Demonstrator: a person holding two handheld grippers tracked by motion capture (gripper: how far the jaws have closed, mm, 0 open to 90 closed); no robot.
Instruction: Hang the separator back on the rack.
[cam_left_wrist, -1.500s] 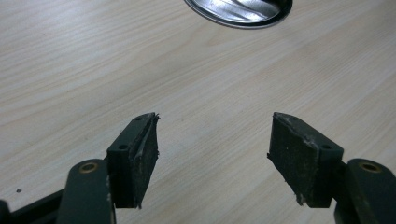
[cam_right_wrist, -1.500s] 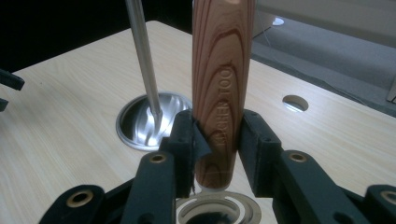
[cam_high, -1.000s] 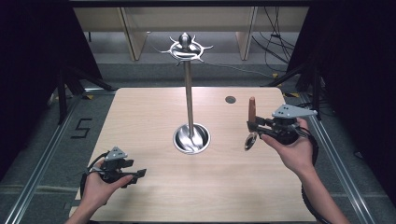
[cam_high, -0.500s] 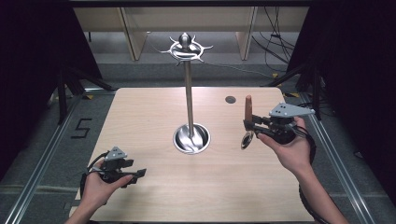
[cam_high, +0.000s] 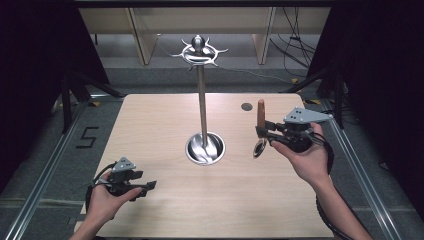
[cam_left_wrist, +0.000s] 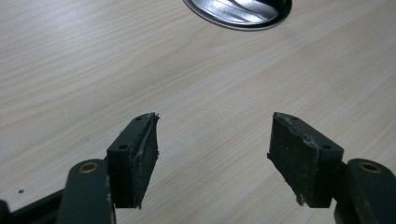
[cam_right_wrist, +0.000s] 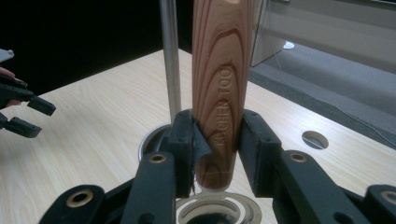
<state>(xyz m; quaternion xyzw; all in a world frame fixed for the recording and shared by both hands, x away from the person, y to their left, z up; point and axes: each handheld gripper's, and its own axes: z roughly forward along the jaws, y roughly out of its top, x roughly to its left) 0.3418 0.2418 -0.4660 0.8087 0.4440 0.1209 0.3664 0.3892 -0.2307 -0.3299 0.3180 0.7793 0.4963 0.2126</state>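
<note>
A kitchen utensil with a wooden handle (cam_high: 260, 112) and a round metal head (cam_high: 259, 149) hangs upright above the table's right side. My right gripper (cam_high: 262, 131) is shut on that wooden handle (cam_right_wrist: 219, 88), which stands between the two pads in the right gripper view. A tall steel rack pole (cam_high: 201, 102) with hooks on top (cam_high: 199, 50) rises from a round shiny base (cam_high: 205, 148) at the table's middle. My left gripper (cam_high: 150, 186) stays open low over the near left of the table, its jaws wide apart over bare wood (cam_left_wrist: 210, 140).
The wooden table (cam_high: 165, 120) has a small round hole (cam_high: 246, 106) at its far right. Dark drapes flank both sides and metal rails run along the floor. The other hand's gripper (cam_right_wrist: 21, 112) appears at the left in the right gripper view.
The right gripper with the utensil has shifted slightly left and up, toward the pole. The left gripper has not moved.
</note>
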